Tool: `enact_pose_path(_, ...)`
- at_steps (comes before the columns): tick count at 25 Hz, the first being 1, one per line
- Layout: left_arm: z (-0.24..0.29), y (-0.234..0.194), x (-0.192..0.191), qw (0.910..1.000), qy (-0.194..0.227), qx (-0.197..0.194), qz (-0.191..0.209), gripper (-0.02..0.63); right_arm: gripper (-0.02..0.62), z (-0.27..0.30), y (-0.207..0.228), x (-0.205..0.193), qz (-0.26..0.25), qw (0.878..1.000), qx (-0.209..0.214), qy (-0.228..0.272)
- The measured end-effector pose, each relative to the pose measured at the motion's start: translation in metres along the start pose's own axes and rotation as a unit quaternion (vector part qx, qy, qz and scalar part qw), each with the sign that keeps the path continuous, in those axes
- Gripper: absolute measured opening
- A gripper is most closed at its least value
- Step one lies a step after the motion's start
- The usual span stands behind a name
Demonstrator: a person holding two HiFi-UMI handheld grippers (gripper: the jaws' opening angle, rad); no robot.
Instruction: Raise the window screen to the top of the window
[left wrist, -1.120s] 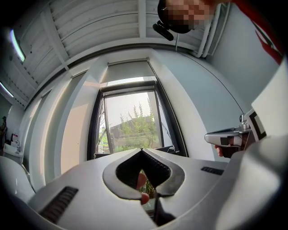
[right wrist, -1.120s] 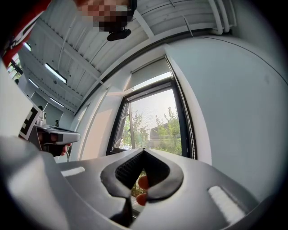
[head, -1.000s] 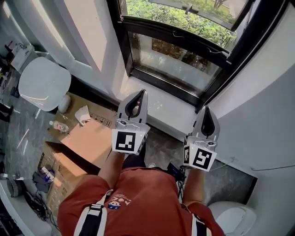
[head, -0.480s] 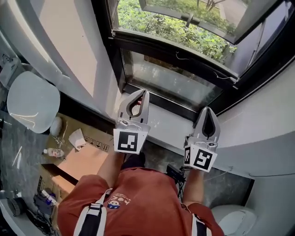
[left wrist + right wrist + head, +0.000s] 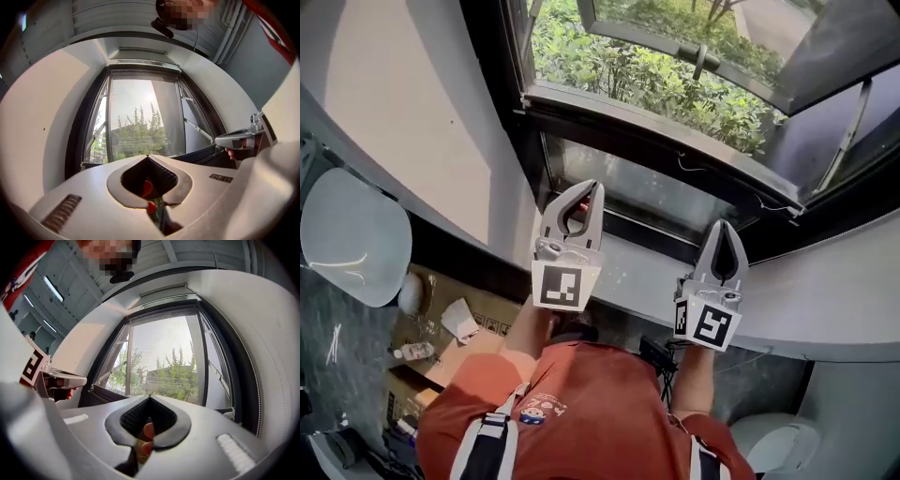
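Two grippers (image 5: 587, 186) (image 5: 722, 225) (both closed), one window (image 5: 675, 155)

"What colour were the tools?"

"Pale grey, both the left gripper (image 5: 589, 186) and the right gripper (image 5: 722, 225). Each carried a black-and-white square marker (image 5: 560, 286)."

"And the window?"

"The window frame (image 5: 647, 141) was black. The foliage (image 5: 628, 66) at twelve o'clock was green."

"And lower down?"

"At six o'clock the person's shirt (image 5: 581, 394) was orange-red, with grey straps (image 5: 492, 455). The cardboard box (image 5: 441, 323) at eight o'clock was brown with small black print. A rounded fixture (image 5: 347, 239) at nine o'clock was white, and the wall (image 5: 403, 112) at ten was off-white."
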State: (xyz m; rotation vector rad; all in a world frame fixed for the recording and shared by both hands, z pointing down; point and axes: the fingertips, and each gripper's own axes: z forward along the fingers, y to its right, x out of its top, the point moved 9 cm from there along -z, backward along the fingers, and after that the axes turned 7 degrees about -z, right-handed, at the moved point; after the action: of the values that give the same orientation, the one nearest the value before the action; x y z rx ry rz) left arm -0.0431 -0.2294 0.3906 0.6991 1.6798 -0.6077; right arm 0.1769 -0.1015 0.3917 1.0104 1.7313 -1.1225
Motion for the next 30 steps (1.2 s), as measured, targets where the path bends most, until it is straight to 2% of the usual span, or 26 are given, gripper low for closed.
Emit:
enact_pose_path(7, 0.036, -0.016, 0.001, 0.9996, 0.005, -0.027, -0.004, 0.006, 0.009, 0.028, -0.002, 0.001, -0.004, 1.000, -0.028, 0.004)
enact_pose_path(13, 0.056, -0.008, 0.001, 0.9992, 0.006, -0.039, 0.001, 0.006, 0.009, 0.032, 0.020, -0.005, -0.003, 0.999, -0.046, 0.000)
enact_pose_path(23, 0.079, 0.011, -0.005, 0.9993, 0.001, -0.037, 0.010, 0.006, 0.009, 0.044, 0.042, -0.018, -0.002, 0.999, -0.038, 0.004)
enact_pose_path(30, 0.087, 0.009, -0.011, 0.9989, -0.011, -0.035, 0.031, 0.006, 0.009, 0.051, 0.045, -0.027, -0.031, 0.999, -0.026, -0.019)
